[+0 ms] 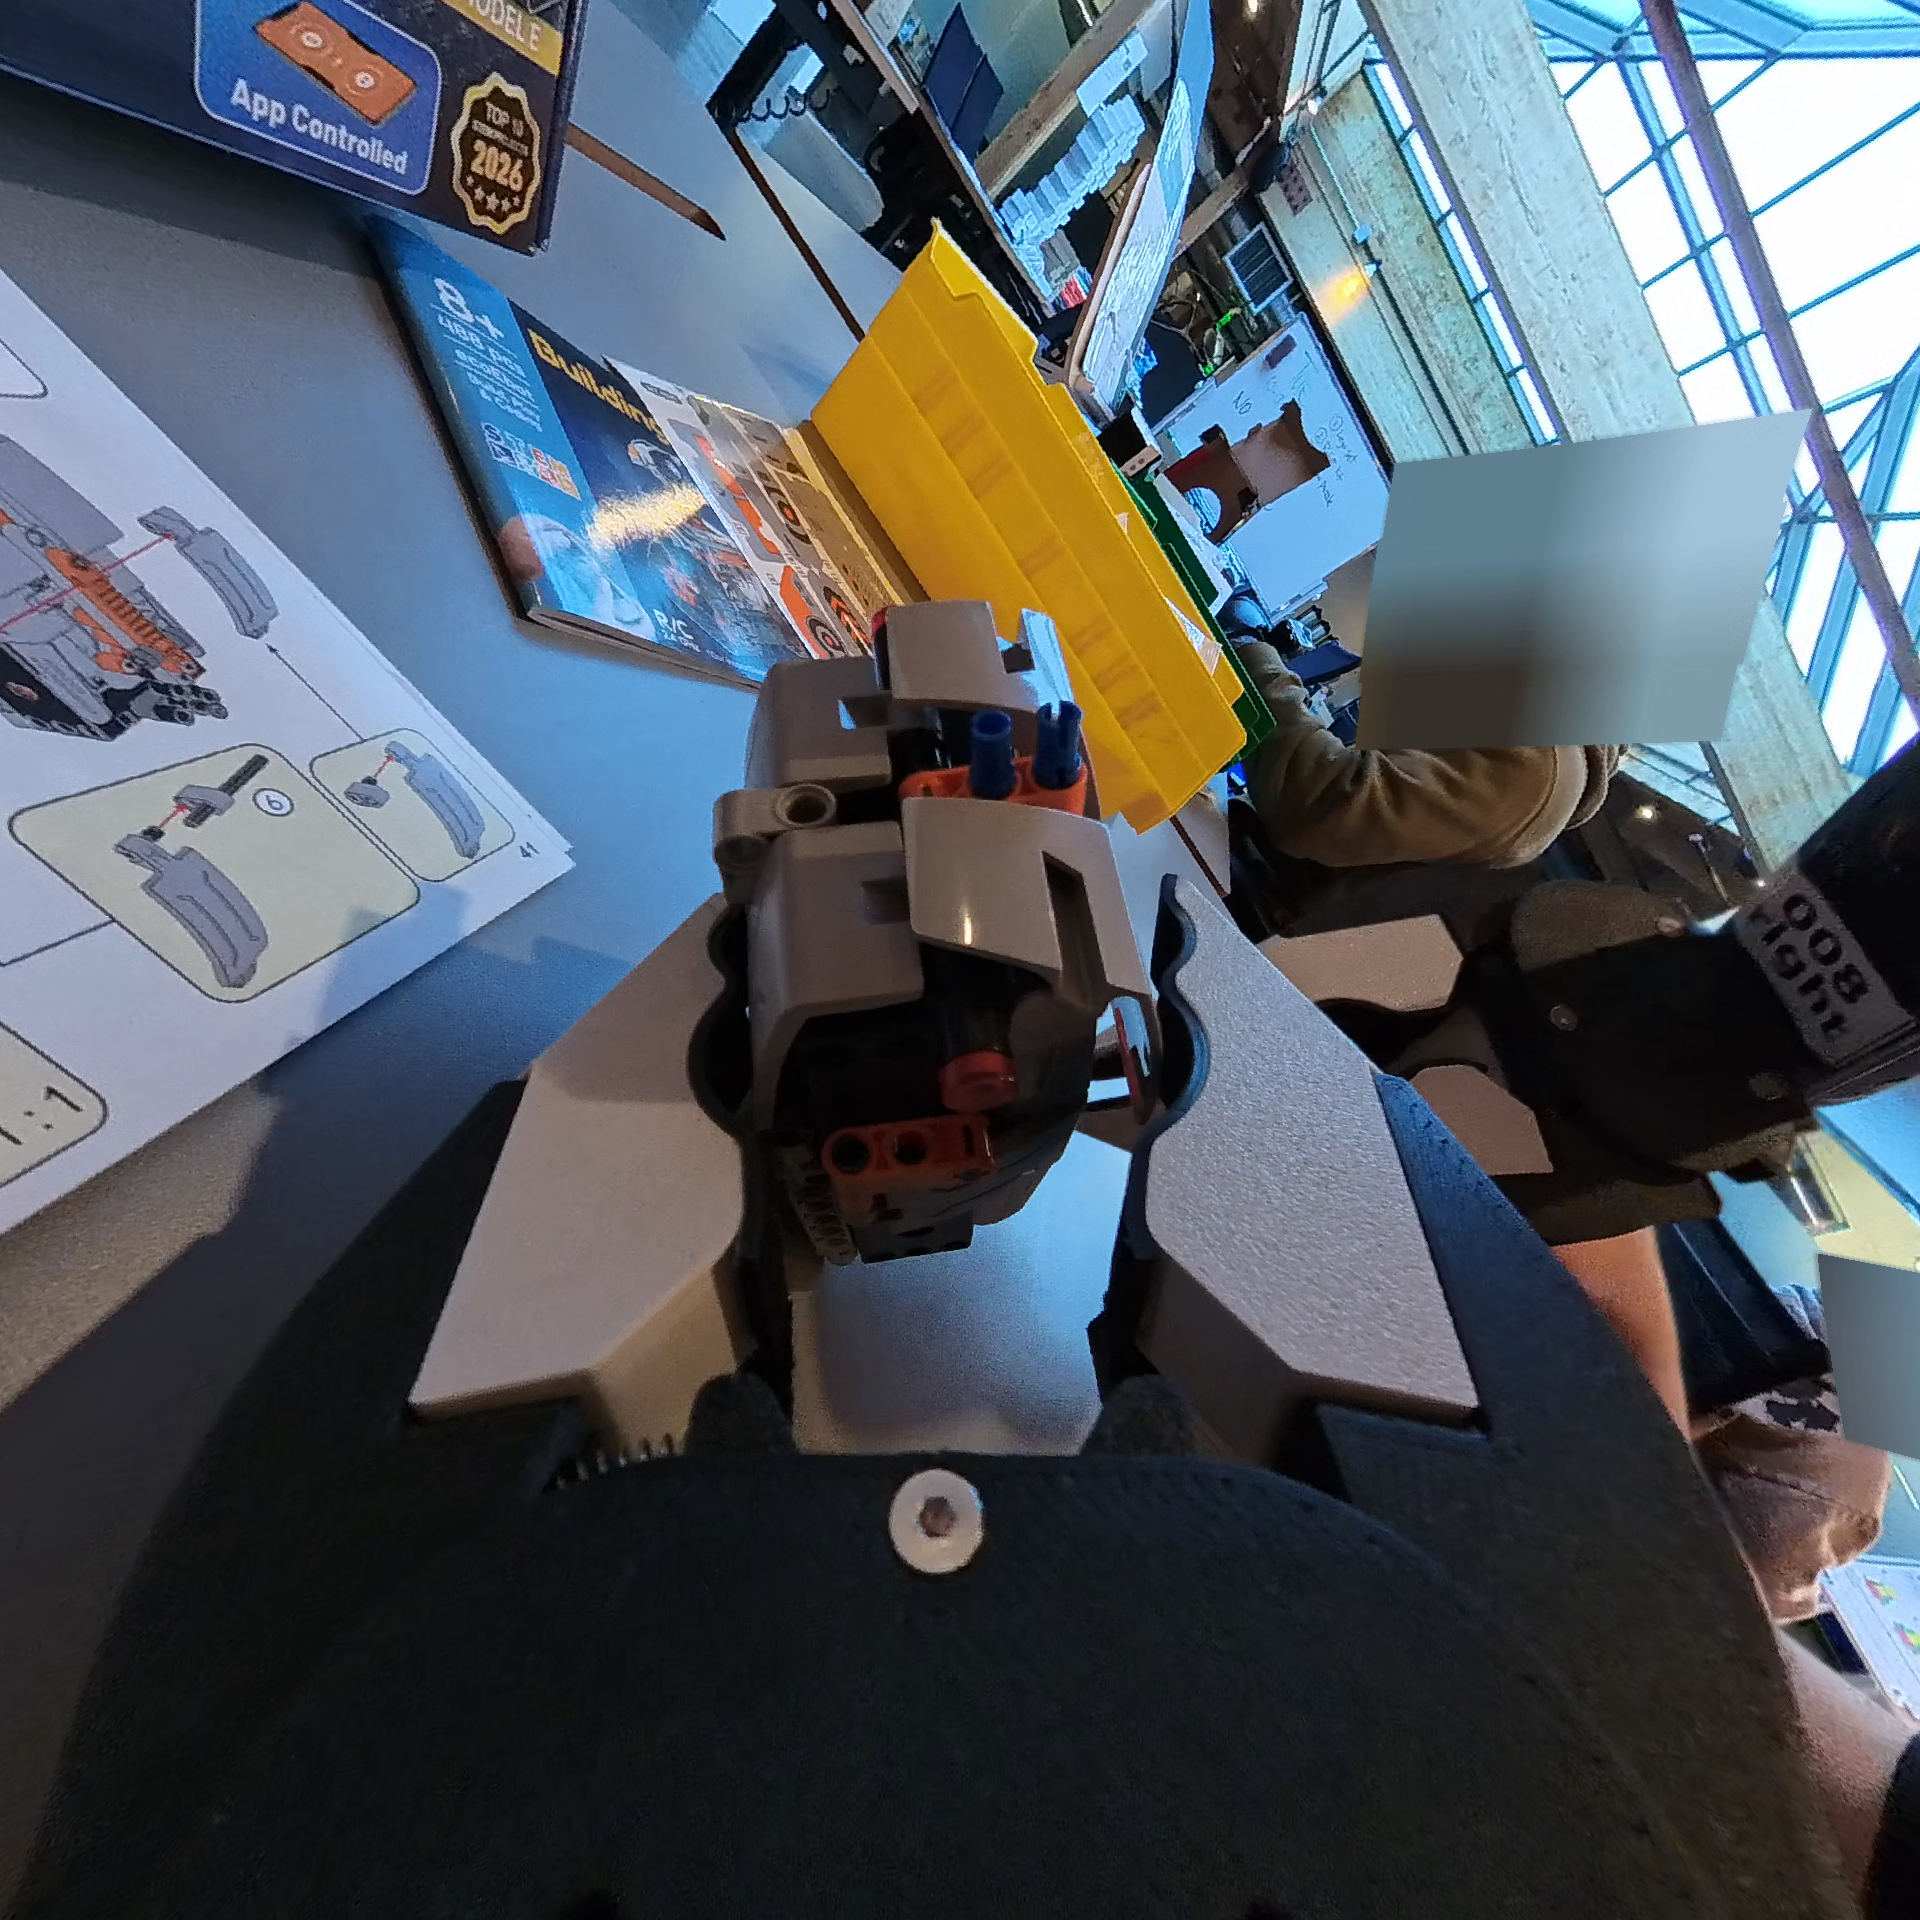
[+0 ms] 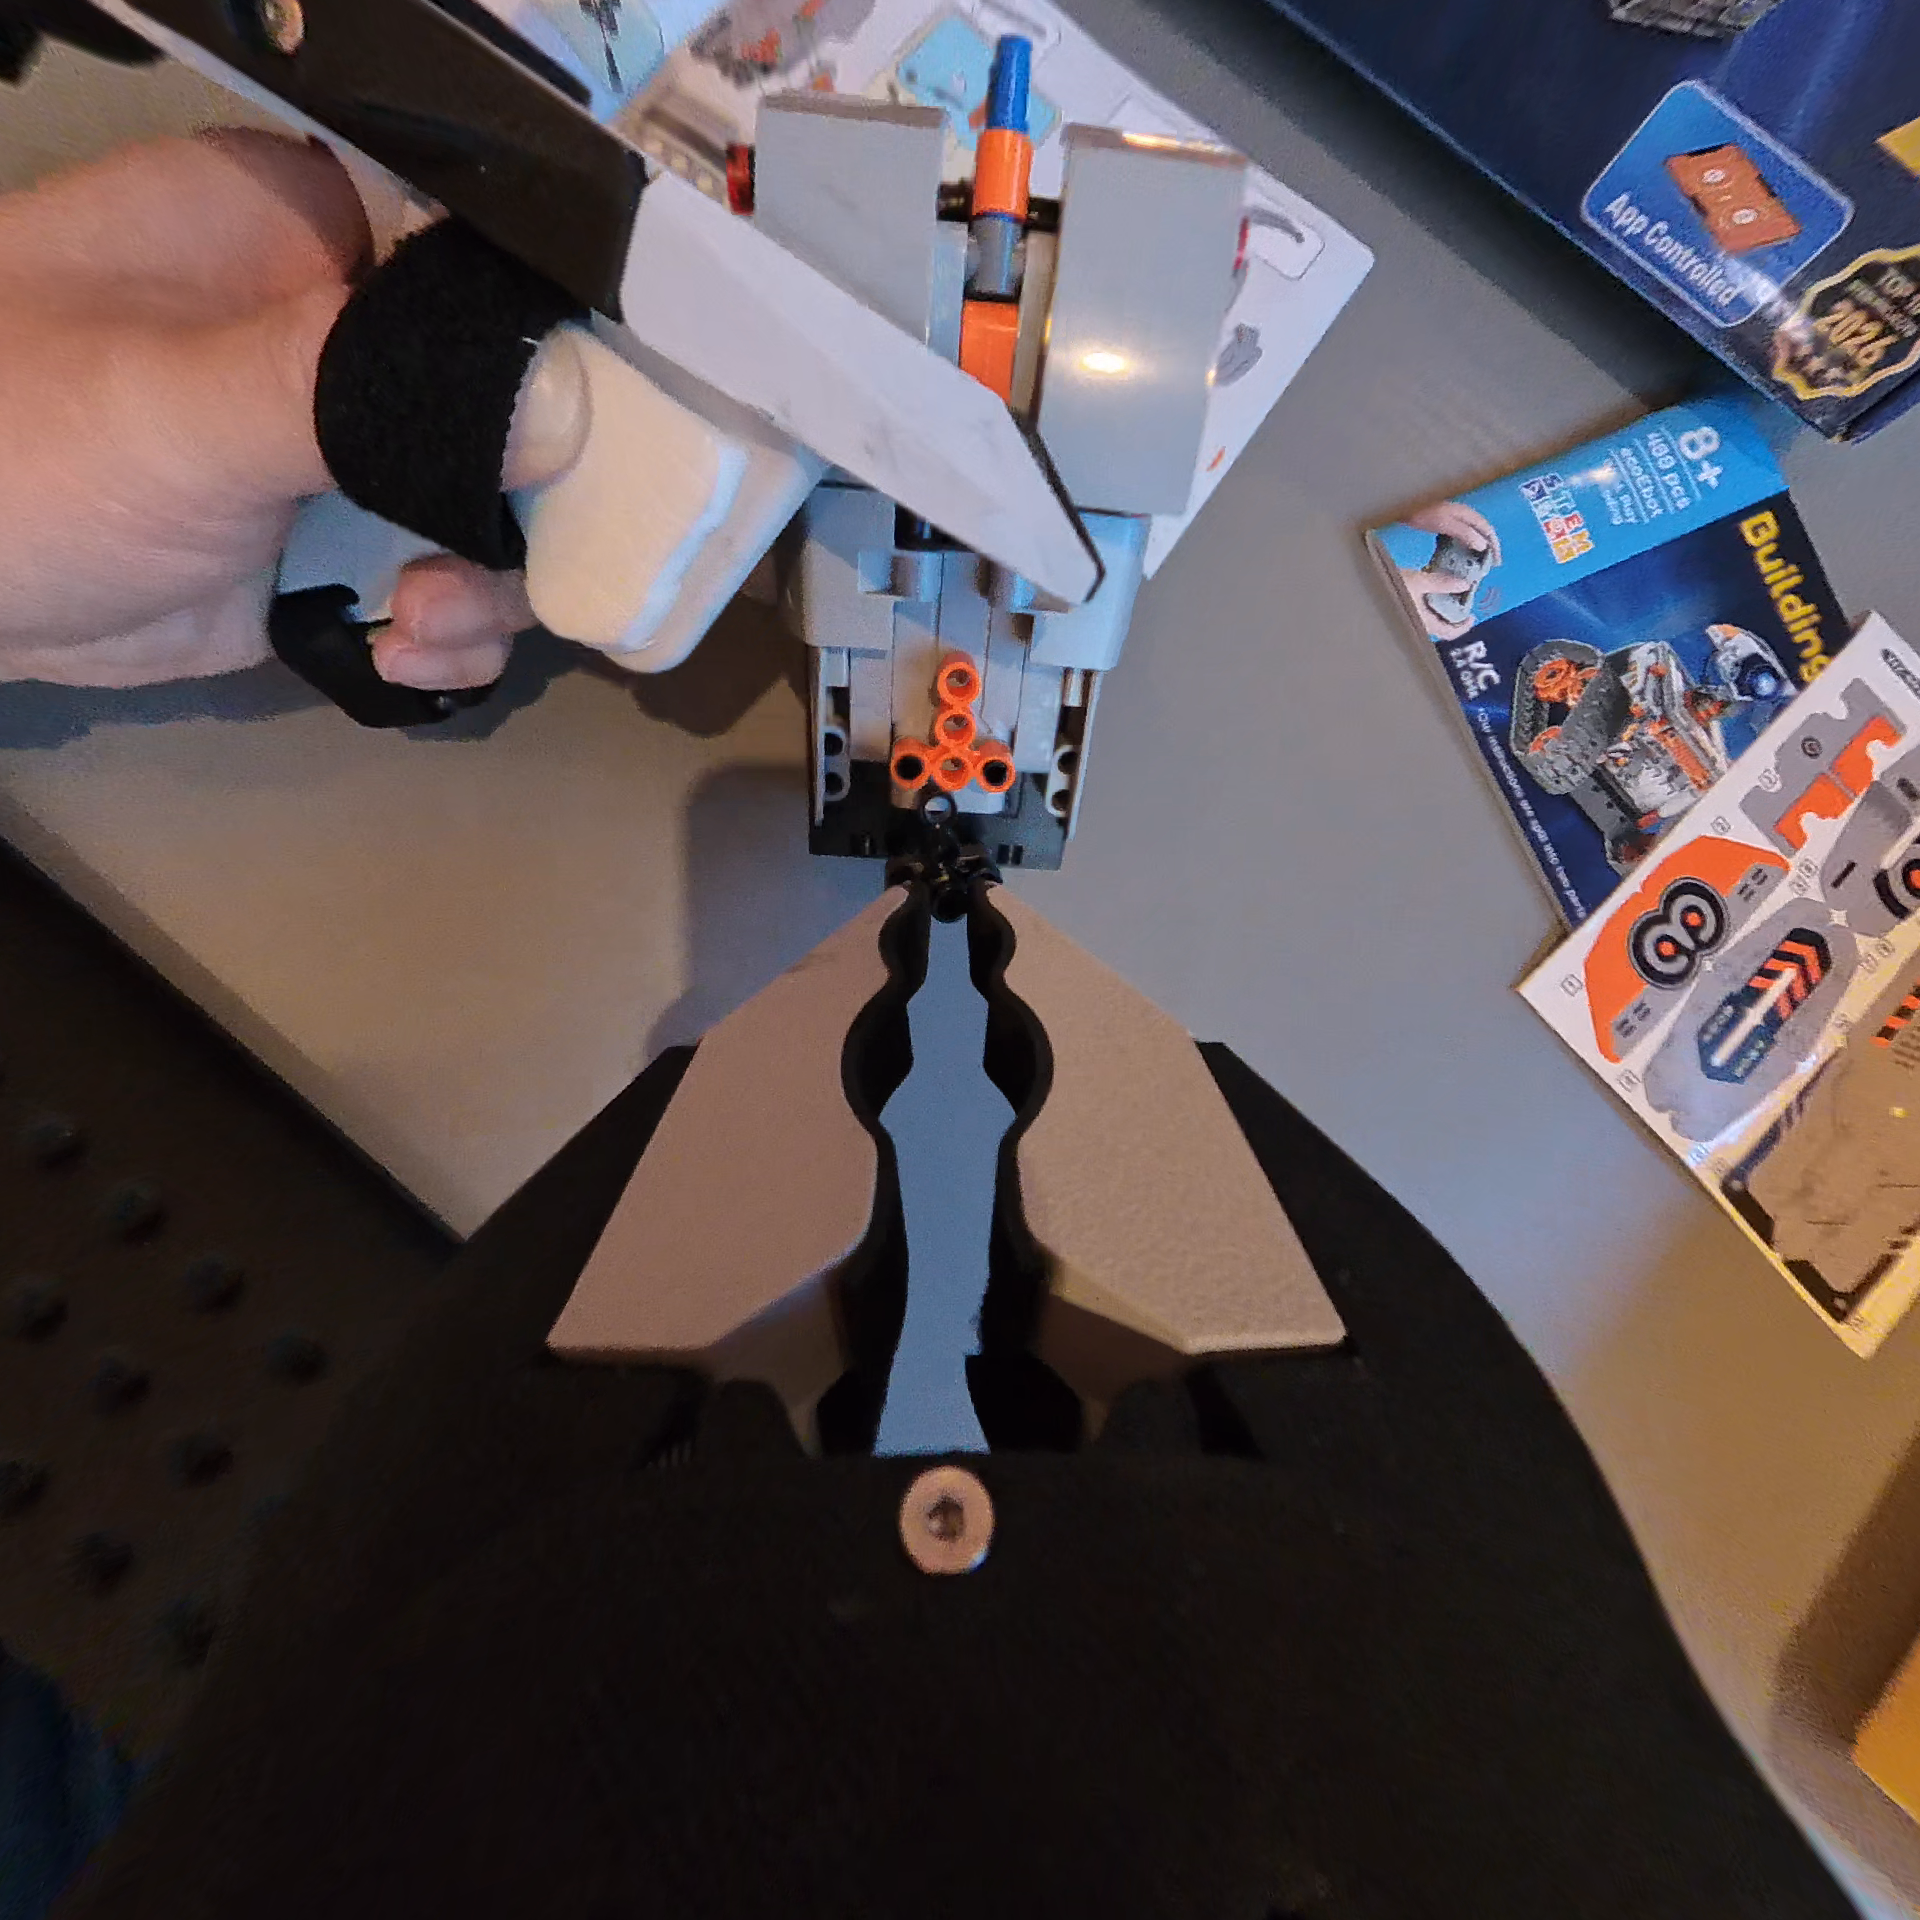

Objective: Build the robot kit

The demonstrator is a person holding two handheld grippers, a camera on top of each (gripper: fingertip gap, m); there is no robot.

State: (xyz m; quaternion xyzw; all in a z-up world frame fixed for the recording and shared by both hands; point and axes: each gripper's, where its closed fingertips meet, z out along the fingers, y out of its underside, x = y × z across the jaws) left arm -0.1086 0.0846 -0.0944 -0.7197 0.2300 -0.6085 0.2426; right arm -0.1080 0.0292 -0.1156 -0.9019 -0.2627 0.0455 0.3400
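Note:
My left gripper (image 1: pixel 945 925) is shut on a grey, black and orange brick model (image 1: pixel 831 935) and holds it above the grey table (image 1: pixel 623 748). Two blue pins (image 1: pixel 1023 743) stick out of the model's far end. In the right wrist view the same model (image 2: pixel 1122 312) hangs in the left gripper's fingers (image 2: pixel 831 384), held by a hand (image 2: pixel 156 416). My right gripper (image 2: pixel 942 888) is shut on a small black connector (image 2: pixel 942 868), which touches the model's near end just below an orange T-shaped beam (image 2: pixel 953 753). The right gripper also shows in the left wrist view (image 1: pixel 1621 1029).
An open instruction sheet (image 1: pixel 208 831) lies at the left. A blue booklet (image 2: pixel 1621 644), a sticker sheet (image 2: pixel 1766 987) and a dark blue box (image 2: pixel 1714 187) lie on the table. A yellow bin (image 1: pixel 1039 520) stands behind. A black perforated board (image 2: pixel 135 1299) is at the left. The grippers' ends are close to 6 cm from one another.

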